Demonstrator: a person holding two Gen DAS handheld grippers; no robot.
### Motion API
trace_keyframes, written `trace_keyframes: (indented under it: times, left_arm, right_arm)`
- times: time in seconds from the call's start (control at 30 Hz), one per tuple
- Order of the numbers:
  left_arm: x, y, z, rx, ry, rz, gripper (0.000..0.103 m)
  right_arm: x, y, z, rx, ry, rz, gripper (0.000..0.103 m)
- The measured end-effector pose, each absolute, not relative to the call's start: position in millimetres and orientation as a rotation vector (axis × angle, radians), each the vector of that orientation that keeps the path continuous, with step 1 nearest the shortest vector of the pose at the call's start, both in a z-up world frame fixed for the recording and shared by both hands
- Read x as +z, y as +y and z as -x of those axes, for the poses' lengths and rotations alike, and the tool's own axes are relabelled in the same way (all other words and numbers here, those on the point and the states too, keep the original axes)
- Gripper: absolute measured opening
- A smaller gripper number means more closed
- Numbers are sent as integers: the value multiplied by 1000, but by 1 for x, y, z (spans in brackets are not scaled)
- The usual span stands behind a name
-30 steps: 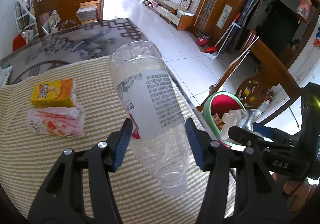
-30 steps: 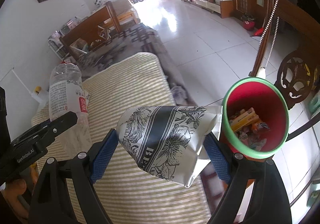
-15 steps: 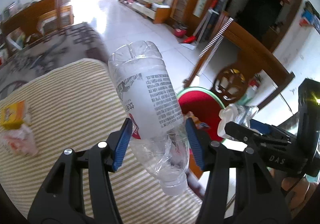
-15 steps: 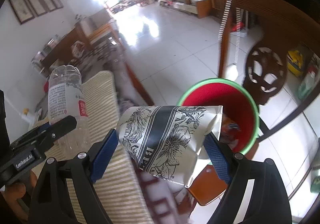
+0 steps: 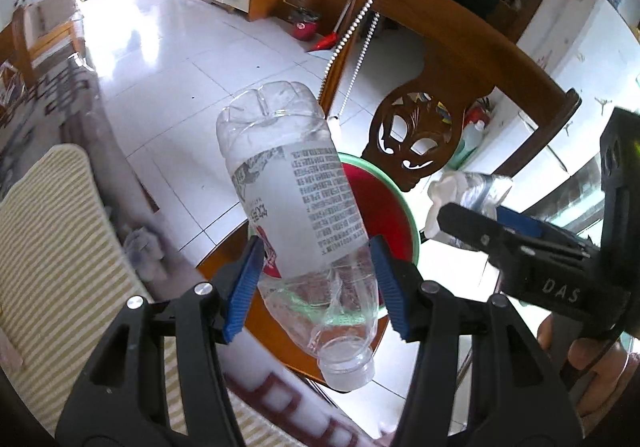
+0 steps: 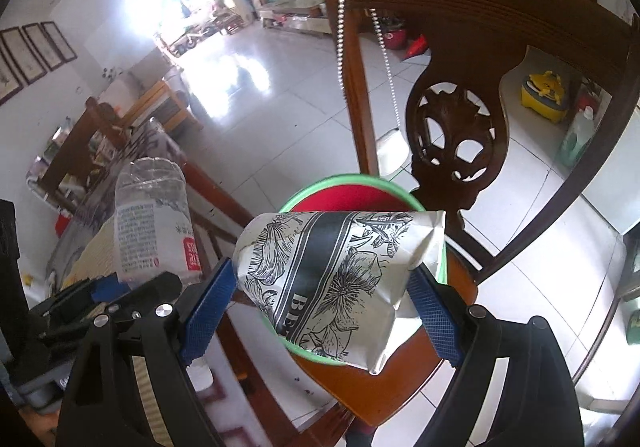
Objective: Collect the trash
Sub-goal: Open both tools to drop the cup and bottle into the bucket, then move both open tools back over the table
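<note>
Right wrist: right tool (image 6: 320, 297) wide around printed pouch (image 6: 340, 279).

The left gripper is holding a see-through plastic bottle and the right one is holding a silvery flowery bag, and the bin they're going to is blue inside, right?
Almost. The bin is red inside with a green rim, not blue; the right wrist view shows it on the wooden chair. The rest holds: the left gripper grips the clear plastic bottle, and the right gripper grips the silvery flowery bag.
</note>
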State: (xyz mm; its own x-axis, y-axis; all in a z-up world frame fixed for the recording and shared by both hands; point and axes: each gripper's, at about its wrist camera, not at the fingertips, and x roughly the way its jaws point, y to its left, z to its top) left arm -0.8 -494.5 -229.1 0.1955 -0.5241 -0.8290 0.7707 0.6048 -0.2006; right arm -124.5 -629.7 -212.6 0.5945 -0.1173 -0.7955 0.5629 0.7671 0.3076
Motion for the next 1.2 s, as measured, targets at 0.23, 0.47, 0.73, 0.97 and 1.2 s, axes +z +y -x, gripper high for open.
trace_keyframes:
  times: [0.23, 0.47, 0.73, 0.97, 1.2]
  left_arm:
    - [-233, -501, -4, -906, 1020, -277, 78]
    - [-229, -470, -10, -872, 1018, -229, 78]
    - [-214, -387, -20, -766, 991, -120, 79]
    - [-209, -266, -41, -563, 973, 9, 80]
    - [-222, -109, -48, -308, 984, 93, 80]
  right_arm:
    - [-224, -653, 112, -441, 859, -601, 88]
    - [-225, -655, 110, -461, 850, -613, 89]
    - [-204, -593, 95, -348, 875, -601, 90]
    - [-179, -480, 43, -90, 938, -445, 90]
    - [-168, -335, -26, 152, 994, -184, 90]
